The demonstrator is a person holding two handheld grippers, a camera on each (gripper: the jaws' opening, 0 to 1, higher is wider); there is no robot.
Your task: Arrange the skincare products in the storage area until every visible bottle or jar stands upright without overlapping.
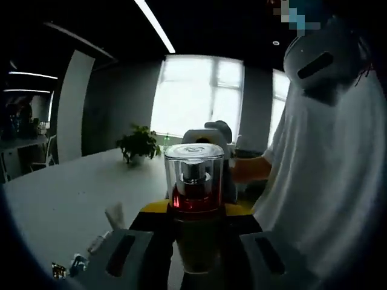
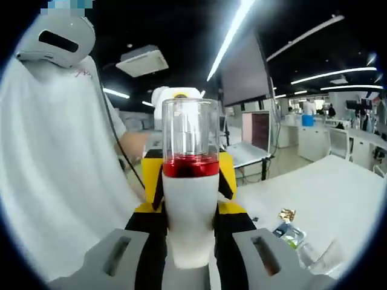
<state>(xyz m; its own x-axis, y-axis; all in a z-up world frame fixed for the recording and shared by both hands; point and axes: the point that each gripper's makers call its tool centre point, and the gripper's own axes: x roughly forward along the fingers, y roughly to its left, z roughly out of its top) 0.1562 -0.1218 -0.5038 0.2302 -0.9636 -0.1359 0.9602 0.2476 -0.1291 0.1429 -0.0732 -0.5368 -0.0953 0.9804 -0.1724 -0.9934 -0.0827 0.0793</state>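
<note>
White table [image 1: 66, 199] bears a plant [image 1: 139, 145]; both grippers clamp one clear-capped bottle [image 2: 190, 181].

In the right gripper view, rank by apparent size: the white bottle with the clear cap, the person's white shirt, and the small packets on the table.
1. Person's white shirt, largest.
2. White bottle with clear cap, though held close to the camera between the right tongs, which inflates it.
3. Small packets on the table, smallest.

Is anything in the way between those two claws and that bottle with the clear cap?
Nothing visible: the bottle already sits between the right claw jaws, and between the left claw jaws in the left gripper view.
</note>
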